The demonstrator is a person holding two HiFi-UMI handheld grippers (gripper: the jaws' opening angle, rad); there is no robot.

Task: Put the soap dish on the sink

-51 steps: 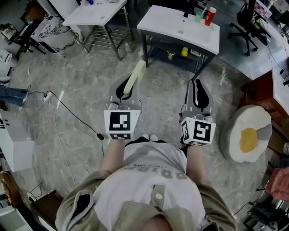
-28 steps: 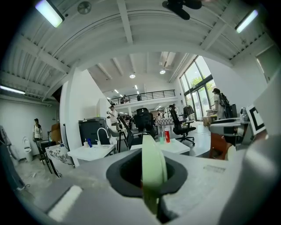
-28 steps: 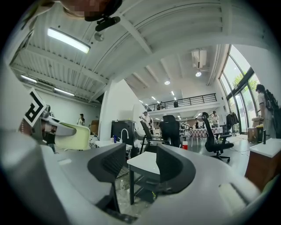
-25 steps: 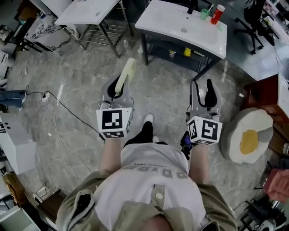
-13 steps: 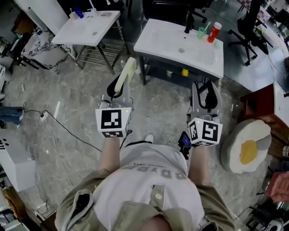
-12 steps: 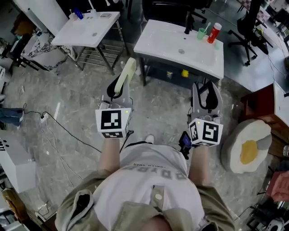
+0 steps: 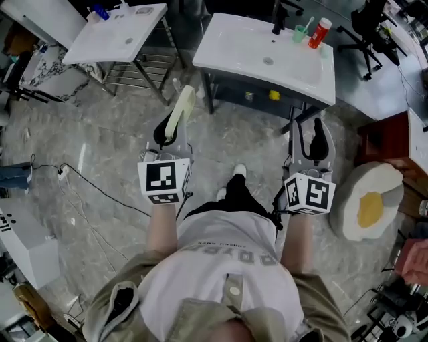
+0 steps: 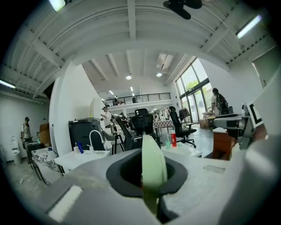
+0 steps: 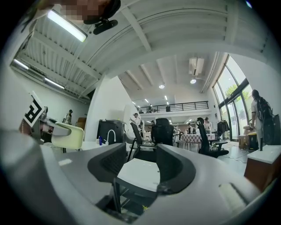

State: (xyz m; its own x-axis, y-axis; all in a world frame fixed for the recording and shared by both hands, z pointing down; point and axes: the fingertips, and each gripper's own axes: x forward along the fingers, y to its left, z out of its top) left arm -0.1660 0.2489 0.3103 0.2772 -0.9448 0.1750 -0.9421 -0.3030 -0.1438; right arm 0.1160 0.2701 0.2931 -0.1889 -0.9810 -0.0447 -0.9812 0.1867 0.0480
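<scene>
Here, the left gripper [image 7: 172,128] has its jaws pressed onto the soap dish [image 7: 181,109] and pinches it by its near end. The dish is pale green. It stands on its thin edge and pokes out past the jaws toward the far side. The right gripper [image 7: 309,137] has its jaws spread apart, and nothing is in them.

The soap dish is up in the air over the grey floor [image 7: 114,153]. It is near the sink [image 7: 231,41] but does not touch it. The sink is white and sits on a dark stand on the far side, in front of both grippers. A dark tap [image 7: 276,19] stands at its far edge. A green cup [image 7: 299,32] and a red bottle [image 7: 319,32] stand just beside each other at its far right corner.

A second white table [image 7: 114,37] stands far to the left. A black cable [image 7: 93,182] lies on the floor at the left. A cushion [image 7: 368,200] that looks like a fried egg lies at the right.
</scene>
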